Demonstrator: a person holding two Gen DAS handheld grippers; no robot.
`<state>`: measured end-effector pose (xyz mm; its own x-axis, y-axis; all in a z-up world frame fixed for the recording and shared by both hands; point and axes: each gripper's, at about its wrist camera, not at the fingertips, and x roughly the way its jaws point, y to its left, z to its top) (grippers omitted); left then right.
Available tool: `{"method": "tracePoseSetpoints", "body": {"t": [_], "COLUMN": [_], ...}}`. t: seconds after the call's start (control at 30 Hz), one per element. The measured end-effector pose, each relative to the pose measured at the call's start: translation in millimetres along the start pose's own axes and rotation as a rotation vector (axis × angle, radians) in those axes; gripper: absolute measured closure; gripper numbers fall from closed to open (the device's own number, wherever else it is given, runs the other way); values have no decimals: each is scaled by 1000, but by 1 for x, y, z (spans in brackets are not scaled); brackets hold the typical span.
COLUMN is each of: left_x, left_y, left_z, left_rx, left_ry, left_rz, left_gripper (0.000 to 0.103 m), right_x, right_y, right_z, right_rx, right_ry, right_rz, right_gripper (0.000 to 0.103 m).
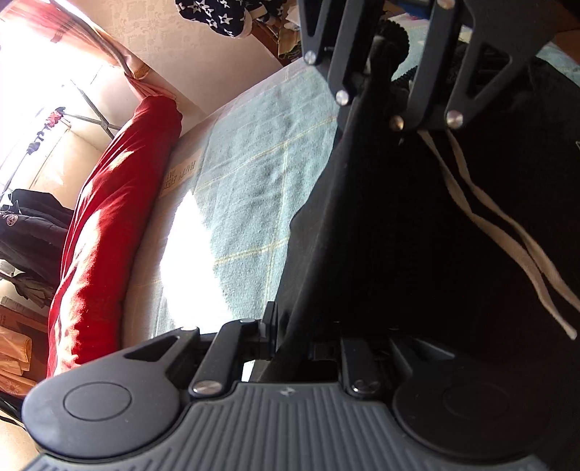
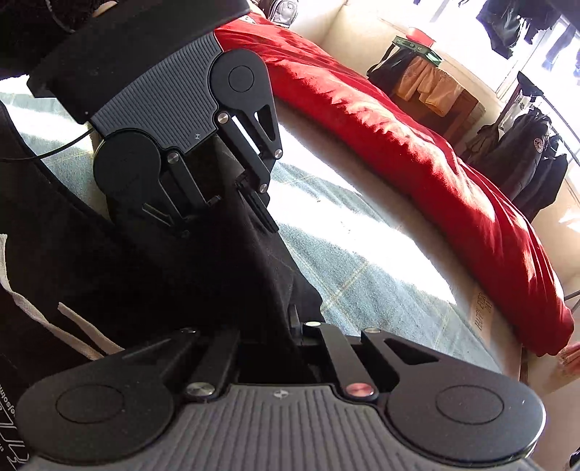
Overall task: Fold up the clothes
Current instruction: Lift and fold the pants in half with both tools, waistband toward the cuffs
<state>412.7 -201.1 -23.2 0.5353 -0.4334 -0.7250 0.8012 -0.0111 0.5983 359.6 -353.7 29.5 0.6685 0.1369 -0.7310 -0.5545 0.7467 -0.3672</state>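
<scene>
A black garment with white drawstrings hangs stretched between both grippers above a teal blanket. In the left wrist view my left gripper is shut on the garment's edge at the bottom, its right finger hidden by cloth. My right gripper pinches the same edge at the top. The right wrist view shows the black garment running from my right gripper, shut on it, up to the left gripper, also shut on the cloth. The drawstrings dangle at the left.
A red duvet lies rolled along the bed's far side. Dark jackets hang on a rack beyond it, near a bright window. A star-patterned cloth hangs by the wall. Sunlit teal blanket spreads under the garment.
</scene>
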Motion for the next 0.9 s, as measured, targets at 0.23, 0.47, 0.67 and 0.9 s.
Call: {"method": "tracePoseSetpoints", "body": {"t": [0.23, 0.47, 0.67, 0.9], "left_x": [11, 9, -26, -81], "left_y": [7, 10, 8, 2], "left_z": [-47, -100, -103, -85], "left_rx": [-3, -81, -158, -226], "left_ry": [144, 275, 254, 232], "left_rz": [47, 96, 205, 283], "left_gripper": [85, 95, 101, 101], "right_x": [-8, -12, -18, -30], "right_y": [-2, -1, 1, 4], "right_z": [-2, -3, -5, -11], "right_rx": [36, 45, 51, 59], "right_ry": [3, -7, -19, -34], "right_rz": [-5, -25, -48, -97], "right_gripper": [98, 98, 98, 98]}}
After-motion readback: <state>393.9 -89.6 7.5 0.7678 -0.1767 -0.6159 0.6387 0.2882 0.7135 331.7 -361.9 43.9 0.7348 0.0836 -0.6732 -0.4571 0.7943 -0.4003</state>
